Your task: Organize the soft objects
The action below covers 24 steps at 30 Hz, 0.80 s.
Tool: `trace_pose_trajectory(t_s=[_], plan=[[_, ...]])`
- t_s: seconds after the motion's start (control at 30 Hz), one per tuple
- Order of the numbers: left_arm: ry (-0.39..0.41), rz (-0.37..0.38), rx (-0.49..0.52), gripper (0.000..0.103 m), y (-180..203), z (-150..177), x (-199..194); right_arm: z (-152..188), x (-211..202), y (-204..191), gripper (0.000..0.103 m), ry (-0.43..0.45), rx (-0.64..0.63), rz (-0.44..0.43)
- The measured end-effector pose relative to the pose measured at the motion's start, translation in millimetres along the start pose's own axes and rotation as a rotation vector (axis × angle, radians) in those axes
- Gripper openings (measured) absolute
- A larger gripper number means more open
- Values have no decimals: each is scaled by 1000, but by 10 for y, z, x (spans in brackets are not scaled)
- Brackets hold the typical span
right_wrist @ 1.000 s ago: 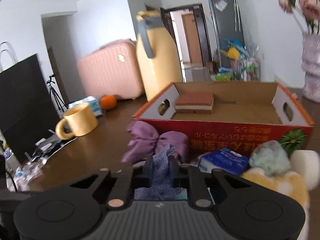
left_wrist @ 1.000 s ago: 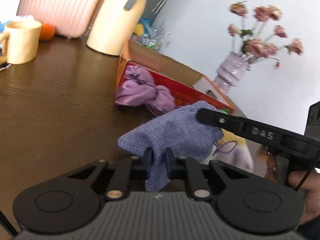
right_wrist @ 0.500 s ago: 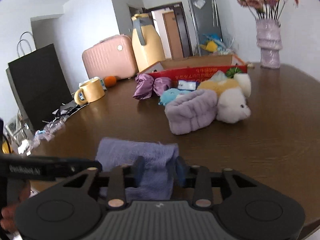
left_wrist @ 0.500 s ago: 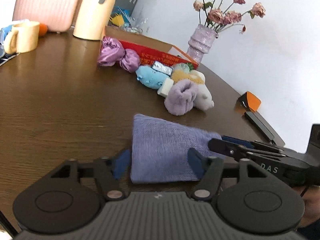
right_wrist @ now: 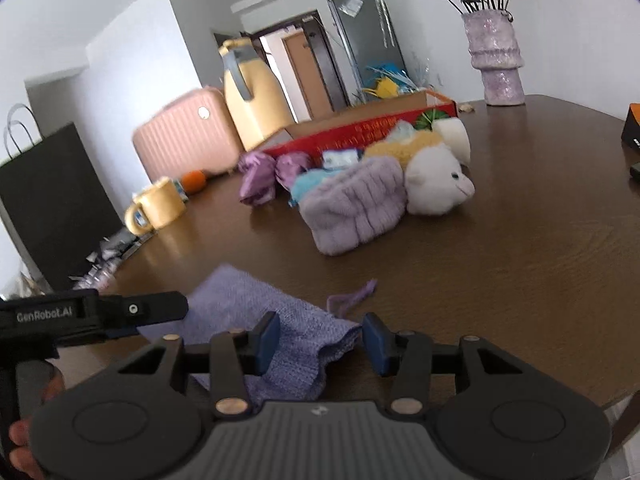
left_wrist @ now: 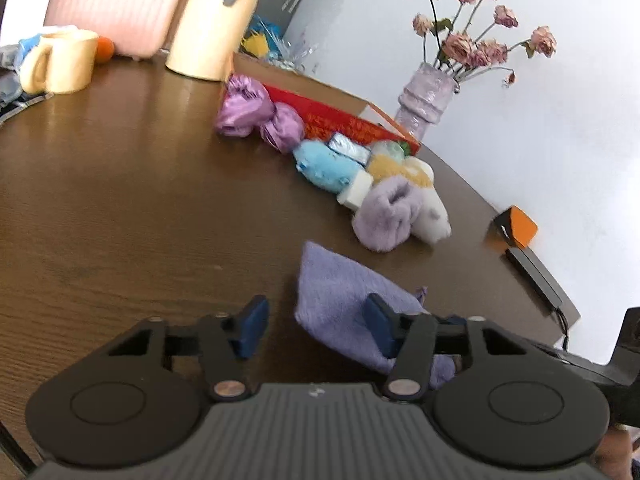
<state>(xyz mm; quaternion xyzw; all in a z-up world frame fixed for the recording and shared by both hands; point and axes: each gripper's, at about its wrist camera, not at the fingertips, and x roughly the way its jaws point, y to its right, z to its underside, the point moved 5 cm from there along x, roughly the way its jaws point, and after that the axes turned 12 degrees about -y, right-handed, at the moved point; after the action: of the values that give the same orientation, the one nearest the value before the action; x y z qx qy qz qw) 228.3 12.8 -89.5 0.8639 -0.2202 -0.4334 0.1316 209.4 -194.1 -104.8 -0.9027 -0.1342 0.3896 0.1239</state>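
While both tongs stood spread, the lavender knitted drawstring pouch lay flat on the dark brown wooden table, pinched by neither.

I judged the sorting barely begun: my left gripper had one pad over the pouch and the other over bare wood, my right gripper straddled its near edge, and the red cardboard box stood well apart beyond a row of soft things on the table in front of it: a shiny purple satin bundle, a light blue plush, a fluffy lilac roll and a white plush animal. From this low angle I could not see inside the box. Motion blur smeared the pouch's far corner, and my gripper bodies hid its near end.
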Motion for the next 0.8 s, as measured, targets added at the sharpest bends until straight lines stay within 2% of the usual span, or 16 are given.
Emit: trace_pose_trajectory(t_s=[0.07, 0.1, 0.2, 0.27, 0.3, 0.33, 0.4, 0.53, 0.57, 0.6, 0.63, 0.73, 0.8], plan=[[-4, 22, 13, 41, 29, 26, 4, 12, 23, -29, 43, 15, -30, 28], [-8, 32, 26, 33, 52, 40, 3, 12, 39, -43, 43, 16, -43, 40], [-37, 35, 93, 31, 165, 93, -3, -19, 70, -55, 41, 25, -57, 46], [-45, 13, 139, 33, 241, 146, -19, -48, 97, -38, 41, 40, -63, 74], [-41, 6, 157, 40, 261, 162, -40, -68, 94, -34, 41, 51, -65, 79], [-31, 4, 165, 52, 264, 172, -71, -82, 80, -28, 42, 58, -64, 80], [5, -12, 133, 64, 217, 150, -136, -102, 42, -19, 49, 67, -54, 66], [57, -22, 61, 62, 123, 40, -193, -91, 47, 4, 50, 58, -33, 43], [57, -28, 50, 60, 115, 20, -172, -90, 50, 3, 50, 60, -32, 43], [55, -30, 55, 53, 123, 7, -141, -87, 62, -8, 50, 59, -36, 45], [49, -33, 65, 40, 135, -1, -109, -80, 75, -17, 49, 56, -38, 48], [24, -32, 85, 19, 164, 37, -15, -32, 133, -62, 47, 52, -63, 71], [23, -23, 94, 12, 166, 64, -11, -2, 148, -111, 43, 57, -95, 96]])
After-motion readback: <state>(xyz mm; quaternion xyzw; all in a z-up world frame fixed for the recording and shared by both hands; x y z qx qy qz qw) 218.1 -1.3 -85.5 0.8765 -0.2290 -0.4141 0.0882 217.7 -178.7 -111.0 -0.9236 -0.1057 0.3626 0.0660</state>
